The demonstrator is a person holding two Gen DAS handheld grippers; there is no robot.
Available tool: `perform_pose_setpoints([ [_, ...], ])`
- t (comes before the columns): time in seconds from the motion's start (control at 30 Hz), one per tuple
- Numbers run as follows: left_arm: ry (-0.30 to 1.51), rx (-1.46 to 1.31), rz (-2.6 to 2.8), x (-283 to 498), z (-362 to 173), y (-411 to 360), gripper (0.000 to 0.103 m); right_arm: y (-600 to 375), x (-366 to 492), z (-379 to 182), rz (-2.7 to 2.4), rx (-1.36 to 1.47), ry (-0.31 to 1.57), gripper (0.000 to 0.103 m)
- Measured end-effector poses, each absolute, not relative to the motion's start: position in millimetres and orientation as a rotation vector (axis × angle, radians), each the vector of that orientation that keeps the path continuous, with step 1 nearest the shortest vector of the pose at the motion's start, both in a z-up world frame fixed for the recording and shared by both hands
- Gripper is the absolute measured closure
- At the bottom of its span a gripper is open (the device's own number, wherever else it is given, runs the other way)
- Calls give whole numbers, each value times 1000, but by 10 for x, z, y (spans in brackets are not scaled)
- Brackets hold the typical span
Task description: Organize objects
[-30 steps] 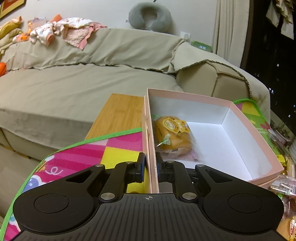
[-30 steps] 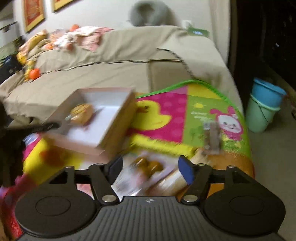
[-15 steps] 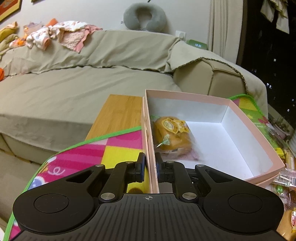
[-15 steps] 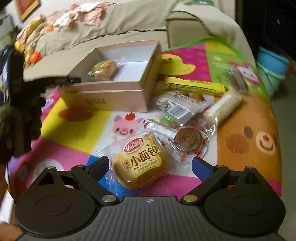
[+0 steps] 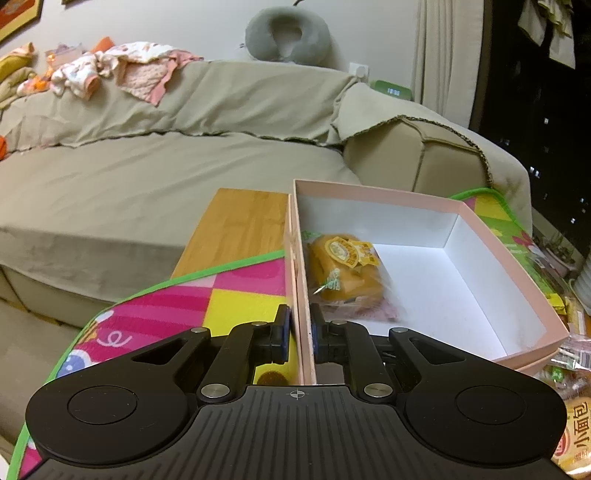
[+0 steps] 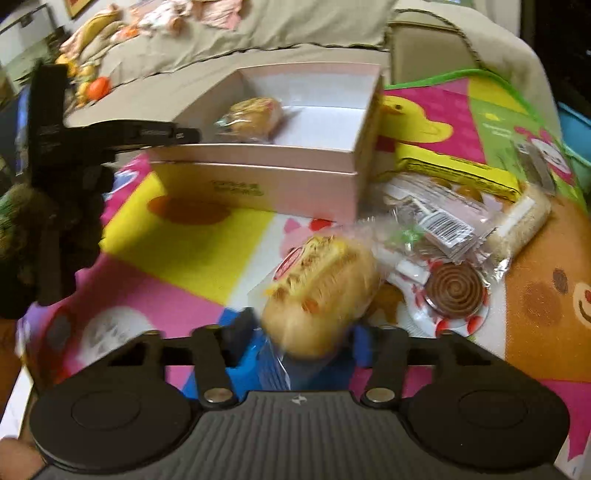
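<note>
Left gripper (image 5: 298, 334): my jaws are clamped on the near side wall of the pink box (image 5: 480, 210), one pad outside, one inside. The wall runs up the centre of the left wrist frame. Box is open-topped with a white interior. One wrapped bun (image 5: 343, 267) lies inside it, against the wall I hold, centre of frame.

Right gripper (image 6: 301, 338): my jaws are pressed against the sides of a second wrapped bread roll (image 6: 323, 286), lower centre of the right wrist frame. Roll is blurred; wrapper shows a red label. Whether it is clear of the mat, I cannot tell.

In the right wrist view the box sits upper centre on the colourful play mat (image 6: 192, 236), with my left gripper reaching in from the left edge of the frame. To the right of the held roll: a spiral-patterned snack packet (image 6: 456, 290), a barcode-labelled packet (image 6: 441, 225), a yellow carton (image 6: 458, 173) just beside the box's right corner.

Background, upper part of both frames: beige sofa (image 5: 147, 166); grey neck pillow (image 5: 288, 33) on its backrest.
</note>
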State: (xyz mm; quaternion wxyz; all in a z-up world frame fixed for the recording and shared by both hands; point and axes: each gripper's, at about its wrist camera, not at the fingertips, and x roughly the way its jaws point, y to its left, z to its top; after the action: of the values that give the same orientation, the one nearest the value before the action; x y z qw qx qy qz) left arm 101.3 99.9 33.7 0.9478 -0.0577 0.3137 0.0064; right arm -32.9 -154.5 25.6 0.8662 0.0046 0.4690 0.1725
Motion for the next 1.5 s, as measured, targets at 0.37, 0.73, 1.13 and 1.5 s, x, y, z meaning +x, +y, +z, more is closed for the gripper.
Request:
perform_pose_setpoints([
  [0.37,648,-141,19,1002,320,1019,91,-1697,-285,1025,485,76,871,62],
  [0.73,659,-147,21,1000,323,1026,91,-1425,553,1597,527,122,631,30],
  [1.13,658,-145,19,997,322,1034,91,-1829,70,921,347,14,731,30],
  [1.5,661,-147,22,996,320,1038,91,-1829,-394,417,235,-228,775,29],
])
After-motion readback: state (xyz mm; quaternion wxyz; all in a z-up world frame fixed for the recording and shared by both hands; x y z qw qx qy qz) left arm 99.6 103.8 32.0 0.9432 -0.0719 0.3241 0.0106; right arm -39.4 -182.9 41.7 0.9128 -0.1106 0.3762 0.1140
